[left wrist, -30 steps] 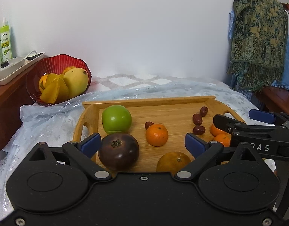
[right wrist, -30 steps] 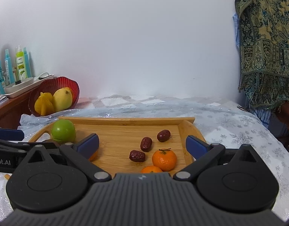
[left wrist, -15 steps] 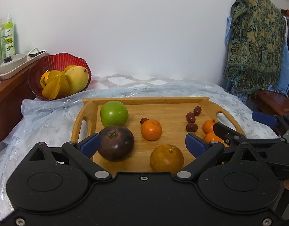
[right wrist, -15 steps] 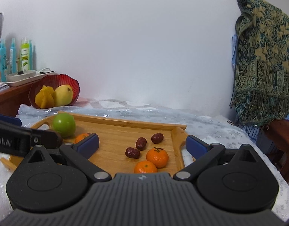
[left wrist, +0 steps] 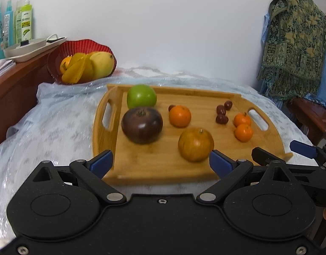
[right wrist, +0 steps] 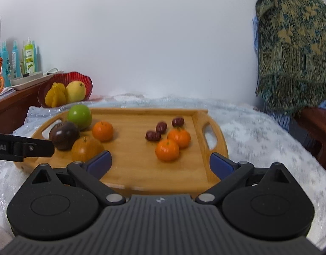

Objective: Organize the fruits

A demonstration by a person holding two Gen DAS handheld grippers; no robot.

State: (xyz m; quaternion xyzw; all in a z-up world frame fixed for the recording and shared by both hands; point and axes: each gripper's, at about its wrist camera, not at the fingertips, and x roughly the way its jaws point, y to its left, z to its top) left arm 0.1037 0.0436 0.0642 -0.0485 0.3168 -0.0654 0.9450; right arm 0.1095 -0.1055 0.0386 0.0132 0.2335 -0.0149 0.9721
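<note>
Both grippers, left gripper [left wrist: 160, 162] and right gripper [right wrist: 159, 162], gape wide with nothing between their pads, and both have backed away from the wooden tray [left wrist: 205, 167] since a moment ago. On it, left to right: green apple [left wrist: 141, 96], dark purple fruit [left wrist: 141, 125], orange [left wrist: 180, 116], brownish orange [left wrist: 196, 144], red dates [left wrist: 222, 114], two mandarins [left wrist: 243, 127]. At far left, a red bowl [left wrist: 82, 44] holds starfruit and a mango.

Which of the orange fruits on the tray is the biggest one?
The brownish-orange one at the tray's near edge, beside the dark purple fruit. The other three oranges are smaller and brighter.
</note>
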